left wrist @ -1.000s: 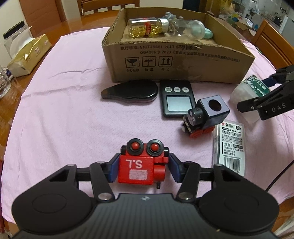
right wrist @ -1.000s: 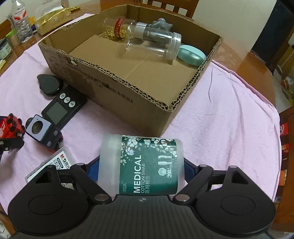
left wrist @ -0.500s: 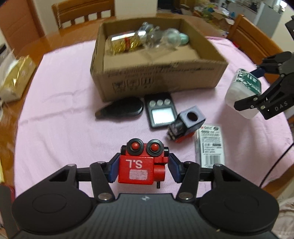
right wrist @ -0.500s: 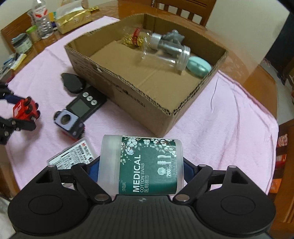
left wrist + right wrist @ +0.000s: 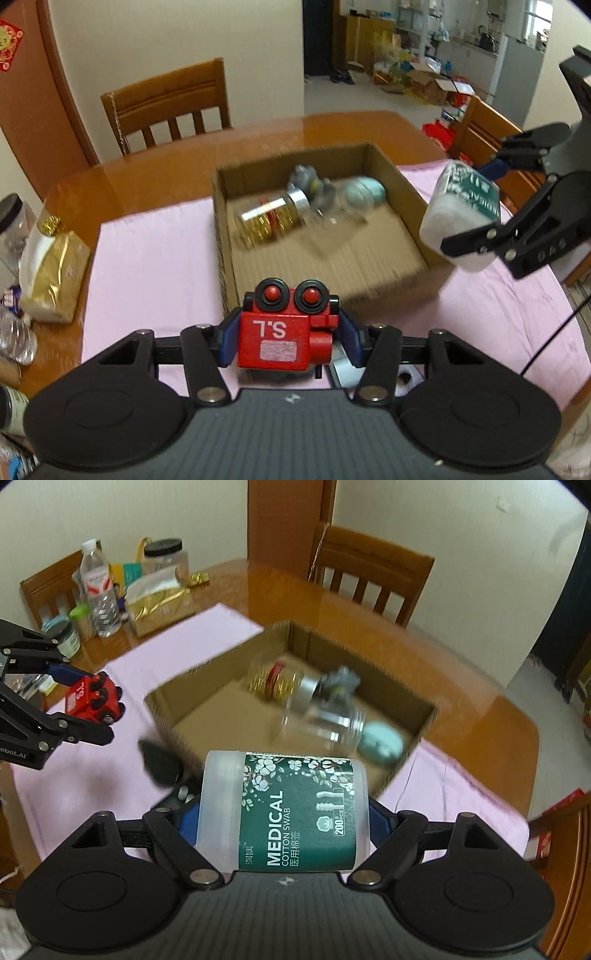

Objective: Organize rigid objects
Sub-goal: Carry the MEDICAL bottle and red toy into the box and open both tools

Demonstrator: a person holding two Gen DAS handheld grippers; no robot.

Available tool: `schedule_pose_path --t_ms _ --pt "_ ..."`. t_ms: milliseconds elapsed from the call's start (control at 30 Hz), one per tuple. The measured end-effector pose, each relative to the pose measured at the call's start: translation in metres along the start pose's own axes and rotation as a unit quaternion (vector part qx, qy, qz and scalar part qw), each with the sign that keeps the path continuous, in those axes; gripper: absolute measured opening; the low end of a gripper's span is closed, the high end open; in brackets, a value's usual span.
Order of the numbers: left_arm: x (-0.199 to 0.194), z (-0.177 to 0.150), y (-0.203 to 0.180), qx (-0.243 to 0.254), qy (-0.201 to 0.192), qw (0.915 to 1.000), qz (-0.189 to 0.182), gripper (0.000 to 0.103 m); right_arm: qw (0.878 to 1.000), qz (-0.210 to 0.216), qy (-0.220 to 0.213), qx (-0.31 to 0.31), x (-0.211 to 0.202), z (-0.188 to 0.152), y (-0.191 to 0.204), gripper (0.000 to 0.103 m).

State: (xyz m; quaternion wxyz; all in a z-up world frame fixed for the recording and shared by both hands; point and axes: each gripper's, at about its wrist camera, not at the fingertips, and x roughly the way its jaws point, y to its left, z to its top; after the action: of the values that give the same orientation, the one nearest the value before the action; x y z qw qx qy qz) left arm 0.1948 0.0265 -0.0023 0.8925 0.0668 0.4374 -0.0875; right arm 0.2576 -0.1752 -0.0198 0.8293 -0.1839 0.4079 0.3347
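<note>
Left tongs [image 5: 289, 341] clamp the red toy [image 5: 284, 332], low centre frame, before the box [image 5: 402, 177]. Right tongs [image 5: 284, 816] grip the swab tub [image 5: 284, 812] by its ends. Toy: rigid, light. Tub: smooth, likely slippery.

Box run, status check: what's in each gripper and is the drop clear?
Left gripper shut on red toy train. Right gripper shut on cotton swab tub. Cardboard box ahead, jars at its far end, near floor bare.
</note>
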Motion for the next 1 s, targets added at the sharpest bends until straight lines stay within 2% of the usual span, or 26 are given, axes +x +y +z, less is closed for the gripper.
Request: schedule_pose_path --t_ms 300,400,467,533,833,1000 --pt "0.026 0.031 0.014 -0.004 -0.014 0.9999 -0.004 0.053 1.0 -0.02 -0.004 0.012 0.046 0.028 -0.01 0.087" --pt "0.035 0.036 0.016 -0.005 -0.015 0.9999 -0.002 0.053 0.999 -0.031 0.006 0.024 0.056 0.024 -0.012 0.094" --pt "0.039 0.038 0.016 -0.007 -0.014 0.9999 -0.002 0.053 0.999 -0.033 0.002 0.036 0.054 0.02 -0.013 0.101" --pt "0.043 0.038 0.017 -0.012 -0.011 0.9999 -0.004 0.053 0.998 -0.028 0.0 0.051 0.048 0.015 -0.013 0.103" --pt "0.061 0.045 0.018 -0.014 -0.001 0.9999 -0.003 0.053 0.993 -0.04 -0.02 0.105 0.018 -0.006 0.004 0.103" --pt "0.078 0.051 0.016 -0.019 0.002 0.9998 0.002 0.053 0.992 -0.049 -0.014 0.117 0.012 -0.024 0.015 0.103"
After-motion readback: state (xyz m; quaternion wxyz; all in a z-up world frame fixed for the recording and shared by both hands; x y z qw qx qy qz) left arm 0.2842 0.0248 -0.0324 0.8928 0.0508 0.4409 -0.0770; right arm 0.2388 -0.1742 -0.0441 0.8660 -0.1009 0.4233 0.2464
